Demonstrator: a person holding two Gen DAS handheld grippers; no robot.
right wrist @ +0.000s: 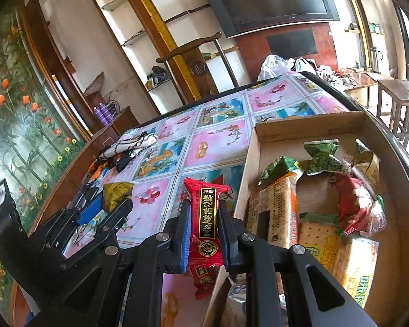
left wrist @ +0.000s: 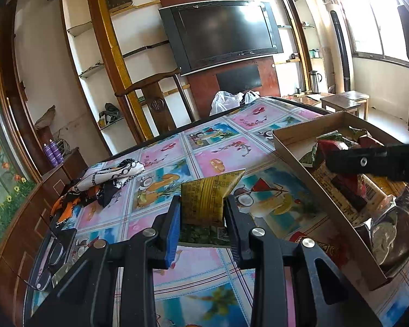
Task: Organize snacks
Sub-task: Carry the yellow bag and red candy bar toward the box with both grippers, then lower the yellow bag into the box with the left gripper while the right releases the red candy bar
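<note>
Red snack bar [right wrist: 205, 218], long axis upright, gripped in our right fingers [right wrist: 186, 234] just left of the cardboard box [right wrist: 249, 163]; left fingers [left wrist: 174, 218] grip the yellow packet [left wrist: 207, 196], farther off.

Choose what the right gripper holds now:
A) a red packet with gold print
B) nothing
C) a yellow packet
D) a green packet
A: in the right wrist view the right gripper is shut on the red packet, held upright between its fingers, while the yellow packet sits in the left gripper.
</note>
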